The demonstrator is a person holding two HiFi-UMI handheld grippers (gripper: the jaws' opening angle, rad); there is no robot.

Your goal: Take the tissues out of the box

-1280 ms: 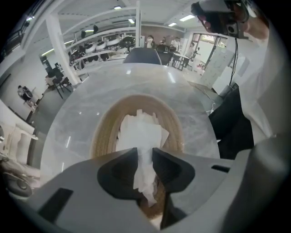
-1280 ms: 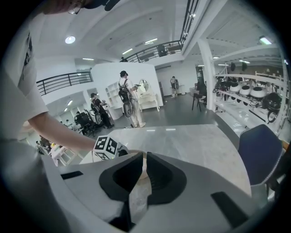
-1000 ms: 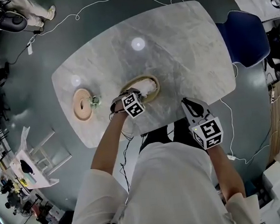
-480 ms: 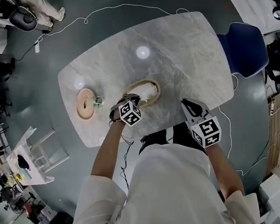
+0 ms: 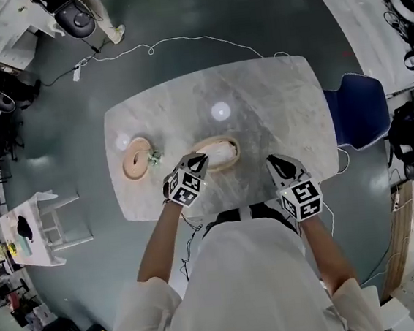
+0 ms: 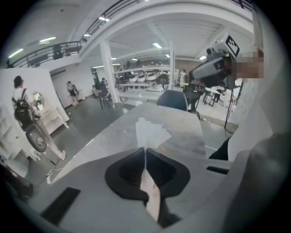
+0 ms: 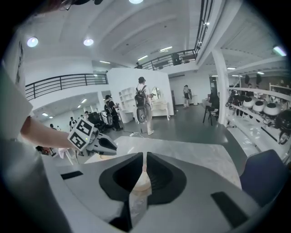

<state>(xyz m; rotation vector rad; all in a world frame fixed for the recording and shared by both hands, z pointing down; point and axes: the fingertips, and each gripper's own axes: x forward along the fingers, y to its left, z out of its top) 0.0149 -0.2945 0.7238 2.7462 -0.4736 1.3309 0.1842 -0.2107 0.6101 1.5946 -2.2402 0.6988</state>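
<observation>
Left gripper (image 6: 145, 150): jaws pinched shut on a white tissue (image 6: 152, 133), the sheet standing above the tips. On the table (image 5: 274, 102), a beige ring (image 5: 137, 163) near the left edge. Oval tissue box (image 5: 220, 153) mid-table toward the near edge, left tips at its left rim. Right gripper (image 7: 144, 155): jaws together, empty, at the near right edge, apart from the box. Risk: nothing steadies the box, so a pull may lift it or tear the thin sheet. No legible writing, only square markers.
</observation>
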